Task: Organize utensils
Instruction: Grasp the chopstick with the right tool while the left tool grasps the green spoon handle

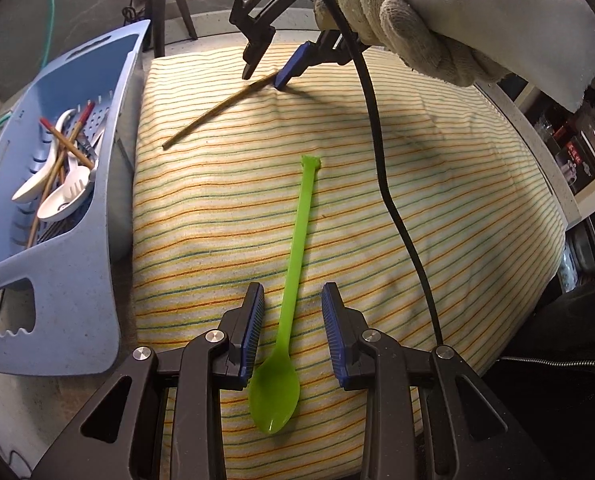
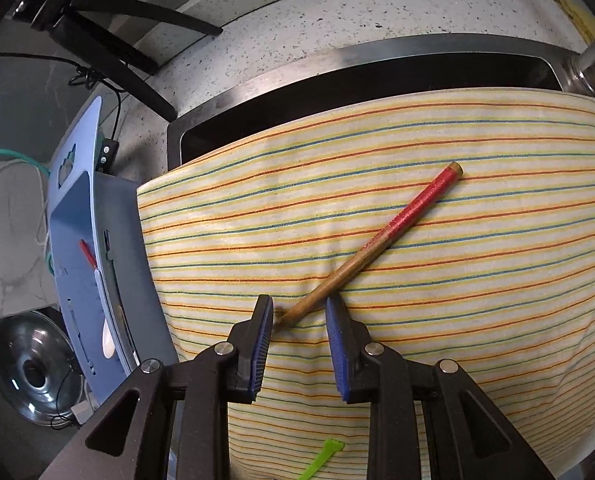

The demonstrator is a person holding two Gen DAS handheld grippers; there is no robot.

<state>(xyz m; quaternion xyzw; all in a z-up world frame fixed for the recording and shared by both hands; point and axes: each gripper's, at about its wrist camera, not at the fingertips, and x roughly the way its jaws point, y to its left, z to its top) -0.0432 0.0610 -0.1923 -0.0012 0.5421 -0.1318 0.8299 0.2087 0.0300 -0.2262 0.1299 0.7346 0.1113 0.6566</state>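
Striped cloth (image 2: 437,240) is spread over speckled worktop (image 2: 297,40) and sink (image 2: 337,76); both jaws are held narrowly apart, gripping nothing.

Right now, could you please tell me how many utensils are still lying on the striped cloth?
2. A chopstick lies at the far side, between the right tool's pads, and a green spoon lies nearer, between the left tool's pads. The tools may hide others.

Cloth (image 1: 417,184): I see it spread over the sink (image 2: 257,92).
Spoon (image 1: 293,264): on it, nearest me.
Chopstick (image 1: 213,110): farther back.
Basket (image 1: 69,280): left, holding utensils (image 1: 63,176).
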